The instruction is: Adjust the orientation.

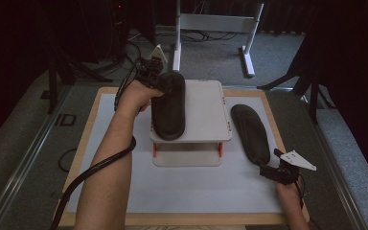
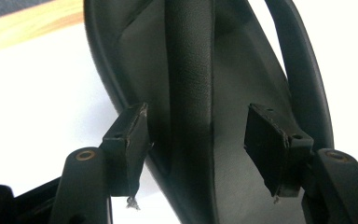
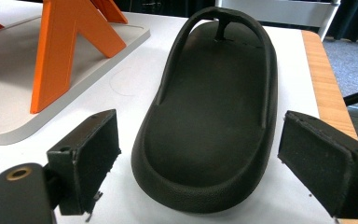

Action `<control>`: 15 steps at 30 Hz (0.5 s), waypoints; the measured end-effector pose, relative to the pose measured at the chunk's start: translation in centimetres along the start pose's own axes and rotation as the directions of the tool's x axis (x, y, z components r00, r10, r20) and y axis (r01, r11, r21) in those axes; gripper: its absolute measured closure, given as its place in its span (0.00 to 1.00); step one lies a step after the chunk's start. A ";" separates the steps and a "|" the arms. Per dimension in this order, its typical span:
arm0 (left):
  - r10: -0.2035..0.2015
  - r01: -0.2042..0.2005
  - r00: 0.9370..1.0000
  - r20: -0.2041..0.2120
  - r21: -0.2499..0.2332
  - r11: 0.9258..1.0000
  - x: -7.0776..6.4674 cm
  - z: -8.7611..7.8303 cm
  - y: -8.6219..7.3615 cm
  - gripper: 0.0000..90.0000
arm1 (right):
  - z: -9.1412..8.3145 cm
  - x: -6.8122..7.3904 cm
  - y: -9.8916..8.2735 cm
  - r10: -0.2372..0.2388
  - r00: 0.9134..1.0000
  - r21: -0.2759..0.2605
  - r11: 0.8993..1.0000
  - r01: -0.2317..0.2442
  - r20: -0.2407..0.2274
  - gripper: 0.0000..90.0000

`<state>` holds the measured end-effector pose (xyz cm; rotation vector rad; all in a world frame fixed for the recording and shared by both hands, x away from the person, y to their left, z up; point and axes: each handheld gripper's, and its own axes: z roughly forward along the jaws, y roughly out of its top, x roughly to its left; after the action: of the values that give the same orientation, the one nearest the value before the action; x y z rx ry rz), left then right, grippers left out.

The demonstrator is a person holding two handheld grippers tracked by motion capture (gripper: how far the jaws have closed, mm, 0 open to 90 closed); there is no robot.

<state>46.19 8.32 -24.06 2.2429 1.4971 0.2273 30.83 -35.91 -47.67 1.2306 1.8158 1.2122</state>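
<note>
A: Start at your left gripper (image 2: 198, 140). Its pads stand about half apart, with the strap of the black rubber flip-flop sandal (image 2: 200, 93) running between them, and neither pad presses on it. You've let go; nothing is in that grip.

B: And where does that sandal sit?

A: On top of the white two-tier plastic shoe rack (image 1: 206, 115), along its left side, toe end towards your hand. In the high view it looks flat and settled.

B: So what makes this step go well?

A: I'd back your left hand (image 1: 135, 98) straight out along the strap line, keeping the pads clear, so you don't hook the strap and drag the sandal off the shelf edge.

B: And the right side?

A: Your right gripper (image 3: 200, 163) is spread wide, its pads flanking the heel of the second black flip-flop sandal (image 3: 212, 121) without touching it. That one lies flat on the white mat (image 1: 124, 158), just right of the rack, with the rack's orange supports (image 3: 58, 51) beside it.

B: How should you take it?

A: Ease forward until the heel is well between the pads, then close squarely across the sole's sides; a shallow pinch on the rounded rim will probably slip.
</note>
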 end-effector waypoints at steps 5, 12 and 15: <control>0.017 -0.017 1.000 0.016 -0.025 1.000 0.4 -1.0 -0.4 0.44 | 0.0 0.0 0.0 -0.002 1.000 0.003 1.000 0.002 0.000 0.13; 0.047 -0.045 0.998 0.029 -0.065 0.997 1.2 -2.5 -1.3 0.44 | 0.0 0.0 0.0 -0.001 1.000 0.002 1.000 0.001 -0.001 0.13; 0.049 -0.045 0.998 0.047 -0.079 0.996 1.6 -3.0 -1.7 0.44 | 0.0 0.0 0.0 -0.002 1.000 0.004 1.000 0.002 -0.002 0.13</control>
<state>44.34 11.12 -22.28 2.2083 1.3879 0.2389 30.83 -35.88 -47.69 1.2296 1.8207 1.2095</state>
